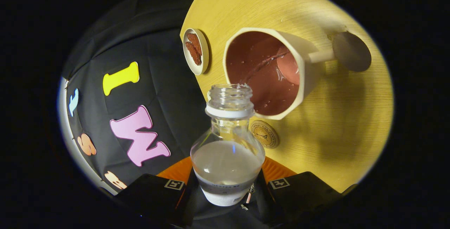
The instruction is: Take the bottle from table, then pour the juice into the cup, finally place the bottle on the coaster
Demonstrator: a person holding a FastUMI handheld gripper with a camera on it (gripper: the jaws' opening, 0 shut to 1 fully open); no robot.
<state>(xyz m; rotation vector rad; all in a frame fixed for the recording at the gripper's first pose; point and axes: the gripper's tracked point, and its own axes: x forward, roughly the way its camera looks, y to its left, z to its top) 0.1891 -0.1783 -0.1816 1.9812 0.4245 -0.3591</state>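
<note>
Bottle (227,151), uncapped and part full, sits clamped between both fingers of the gripper (226,187). Its mouth points at the cup (270,71) just ahead; the coaster (264,134) lies beside its neck.

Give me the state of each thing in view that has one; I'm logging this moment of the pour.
bottle: uncapped, clear liquid inside, held between the fingers, mouth at the cup's rim.
gripper: shut on the bottle.
cup: droplets on its inner wall; fill level unclear.
coaster: bare, on the table just beyond the bottle.
small dish: holds reddish-brown pieces.
</note>
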